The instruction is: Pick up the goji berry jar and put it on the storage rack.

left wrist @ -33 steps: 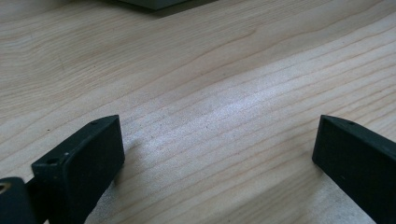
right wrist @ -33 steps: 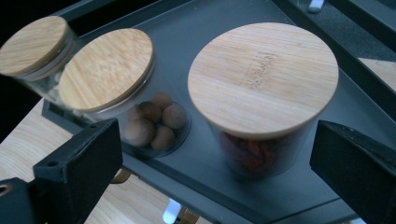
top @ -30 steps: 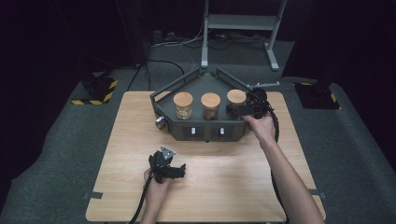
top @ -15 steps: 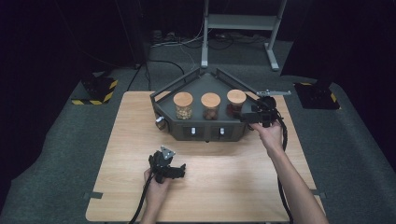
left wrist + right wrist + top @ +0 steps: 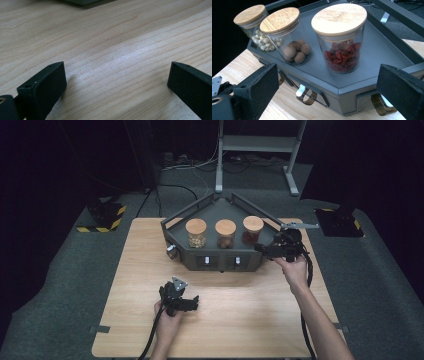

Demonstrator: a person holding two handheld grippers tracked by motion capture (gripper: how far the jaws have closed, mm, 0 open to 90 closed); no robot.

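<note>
- Jaws of the right gripper (image 5: 264, 249) are standing wide with nothing between them, having just been closing a little; in the high view it is hovering at the right edge of the dark tray (image 5: 220, 210), just right of centre
- Jar of red dried fruit (image 5: 341, 37) is sitting upright in the middle of the right gripper view, rightmost of the three jars on the tray and apart from both jaws
- Risk is arising if the jaws are closing off-centre: the glass is likely slipping or tipping against the jar of brown balls (image 5: 287, 35) beside it
- Wooden lid (image 5: 339, 15) is probably lifting off if gripped instead of the glass
- Left gripper (image 5: 194, 304) is resting wide and empty on the wooden table (image 5: 135, 270) at lower centre, offering no support
</note>
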